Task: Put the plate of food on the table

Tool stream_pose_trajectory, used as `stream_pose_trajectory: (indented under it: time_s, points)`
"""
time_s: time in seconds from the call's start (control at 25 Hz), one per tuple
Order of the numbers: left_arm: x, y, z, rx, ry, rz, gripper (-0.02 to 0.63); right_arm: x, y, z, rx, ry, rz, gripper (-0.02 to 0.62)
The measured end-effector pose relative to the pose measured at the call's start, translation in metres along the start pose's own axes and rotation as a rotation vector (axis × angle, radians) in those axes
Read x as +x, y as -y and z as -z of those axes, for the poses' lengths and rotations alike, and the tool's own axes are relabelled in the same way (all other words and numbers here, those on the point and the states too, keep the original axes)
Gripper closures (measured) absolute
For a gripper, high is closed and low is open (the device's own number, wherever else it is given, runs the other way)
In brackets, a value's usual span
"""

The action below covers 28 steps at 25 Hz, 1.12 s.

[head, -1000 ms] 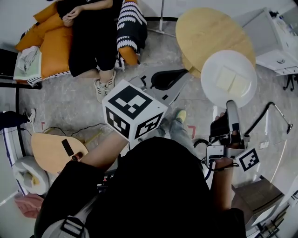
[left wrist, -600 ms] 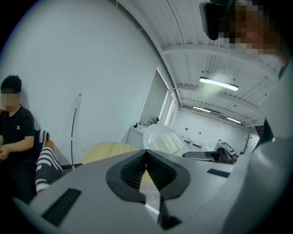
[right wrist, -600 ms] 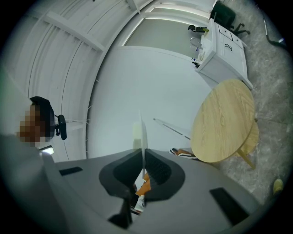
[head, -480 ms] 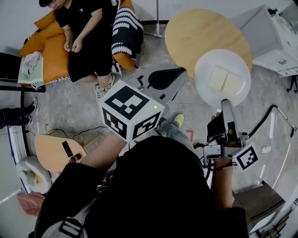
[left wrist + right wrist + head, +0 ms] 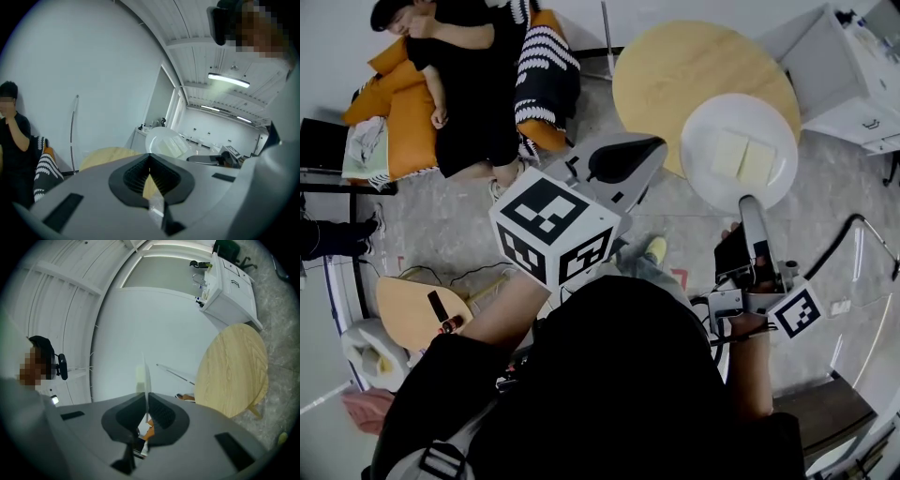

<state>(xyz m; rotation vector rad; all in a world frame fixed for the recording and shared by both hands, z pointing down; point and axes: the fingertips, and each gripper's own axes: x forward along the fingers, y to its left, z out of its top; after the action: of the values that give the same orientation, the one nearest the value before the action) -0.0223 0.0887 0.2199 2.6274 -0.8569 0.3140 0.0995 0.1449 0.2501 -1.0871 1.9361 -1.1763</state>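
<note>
Plate of food (image 5: 705, 183) is held by the right gripper (image 5: 748, 204). Its jaws pinch the rim on the side away from the bench (image 5: 675, 66), so the plate sticks out past the jaws toward the bench. About half of the plate hangs over the bench's edge, not yet set down. Two pale squares of food (image 5: 742, 157) lie on it. The left gripper (image 5: 649, 147), just short of the bench, has its jaws almost together and holds nothing. A second ago the bench looked smaller and farther off, and the plate now reaches more over it.
</note>
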Motion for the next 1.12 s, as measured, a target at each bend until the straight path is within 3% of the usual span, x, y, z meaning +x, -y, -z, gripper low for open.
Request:
stream_pose_trajectory:
  time_s: [0.72, 0.92, 1.12]
  points:
    - [0.01, 0.019, 0.004, 0.027, -0.018, -0.035, 0.598, -0.007, 0.004, -0.015, 0.021, -0.012, -0.048, 0.574]
    - [-0.005, 0.009, 0.013, 0.018, -0.024, -0.046, 0.598, 0.001, 0.002, 0.001, 0.028, -0.017, -0.05, 0.574]
    - [0.011, 0.022, 0.003, 0.031, -0.021, -0.05, 0.598, -0.006, 0.005, -0.021, 0.027, -0.007, -0.061, 0.574]
